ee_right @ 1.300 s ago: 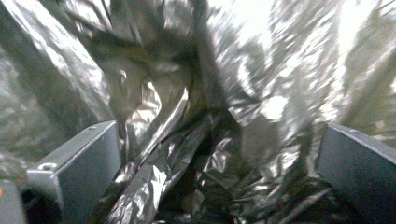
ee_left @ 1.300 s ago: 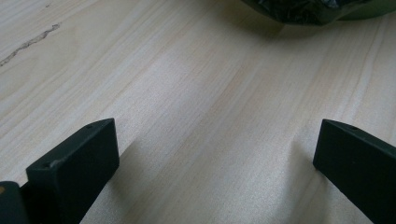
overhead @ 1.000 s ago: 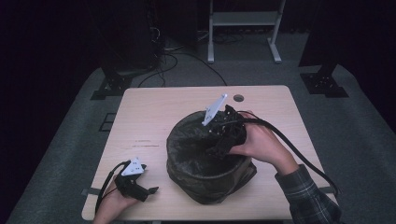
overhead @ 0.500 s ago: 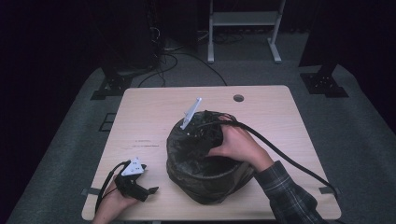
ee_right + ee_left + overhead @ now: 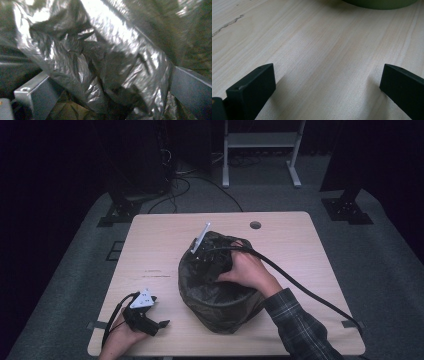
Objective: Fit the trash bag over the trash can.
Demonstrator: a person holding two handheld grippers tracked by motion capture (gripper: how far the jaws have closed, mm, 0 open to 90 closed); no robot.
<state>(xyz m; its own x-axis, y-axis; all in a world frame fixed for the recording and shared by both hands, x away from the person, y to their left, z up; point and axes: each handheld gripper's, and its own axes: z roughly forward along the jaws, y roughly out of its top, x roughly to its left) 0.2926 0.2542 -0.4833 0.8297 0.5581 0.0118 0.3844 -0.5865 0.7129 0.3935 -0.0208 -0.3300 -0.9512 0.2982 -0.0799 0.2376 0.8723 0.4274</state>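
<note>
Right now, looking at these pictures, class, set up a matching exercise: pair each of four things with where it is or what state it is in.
Things:
1. left gripper
2. right gripper
3. bin
4. round hole

Places or states:
A. lined with a dark plastic bag
B. near the table's far edge
C. open, near the table's front left corner
D. fingers around crinkled bag plastic

Pairs: 1-C, 2-D, 3-A, 4-B

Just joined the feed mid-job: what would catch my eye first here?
The dark bin bag bulging over a round container mid-table, with the right claw pushed into its mouth, crinkled black plastic lying between its open jaws. The left claw rests open on bare wood at the table's near left corner.
</note>
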